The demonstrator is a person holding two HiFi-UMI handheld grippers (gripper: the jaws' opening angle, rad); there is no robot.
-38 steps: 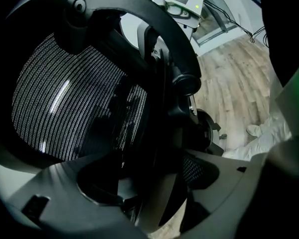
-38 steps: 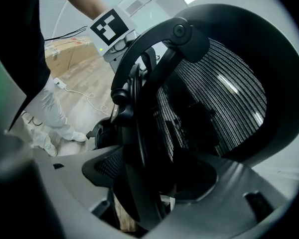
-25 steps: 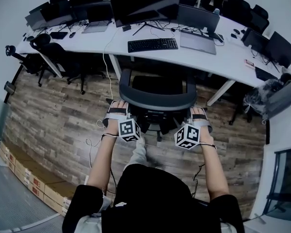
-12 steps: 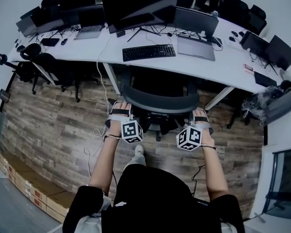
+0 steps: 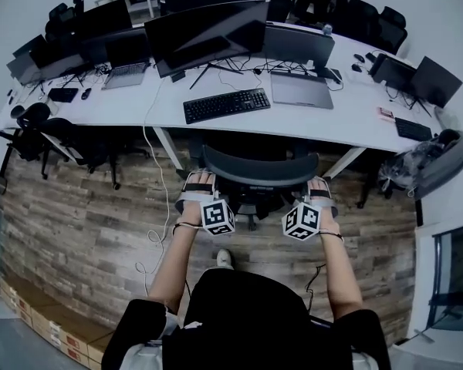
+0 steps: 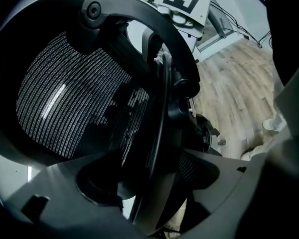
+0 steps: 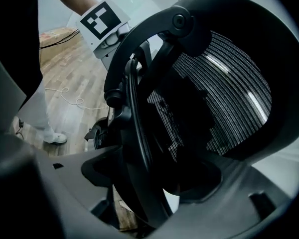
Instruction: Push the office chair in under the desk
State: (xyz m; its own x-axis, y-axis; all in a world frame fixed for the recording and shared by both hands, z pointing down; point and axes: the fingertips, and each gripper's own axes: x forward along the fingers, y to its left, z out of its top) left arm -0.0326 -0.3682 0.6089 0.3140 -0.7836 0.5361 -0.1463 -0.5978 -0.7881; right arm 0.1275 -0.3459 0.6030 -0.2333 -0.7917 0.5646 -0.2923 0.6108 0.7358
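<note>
In the head view the black mesh office chair point(image 5: 258, 172) stands with its seat under the white desk point(image 5: 347, 118), its curved backrest toward me. My left gripper point(image 5: 197, 187) is on the backrest's left edge and my right gripper point(image 5: 319, 190) on its right edge. The left gripper view has the mesh back point(image 6: 74, 98) filling the frame, and the left gripper point(image 6: 154, 168) is shut on the black rim. The right gripper view mirrors this: mesh back point(image 7: 224, 93), with the right gripper point(image 7: 144, 178) shut on the rim.
On the desk sit a keyboard point(image 5: 226, 105), a wide monitor point(image 5: 204, 33) and a laptop point(image 5: 301, 89). Another black chair point(image 5: 69, 141) is parked at the left. A grey bag point(image 5: 428, 164) rests at the right, and a cable point(image 5: 150, 237) lies on the wood floor.
The chair has rolled forward toward the desk, its seat now under the desktop. Both grippers went forward with it, still holding the backrest edges.
</note>
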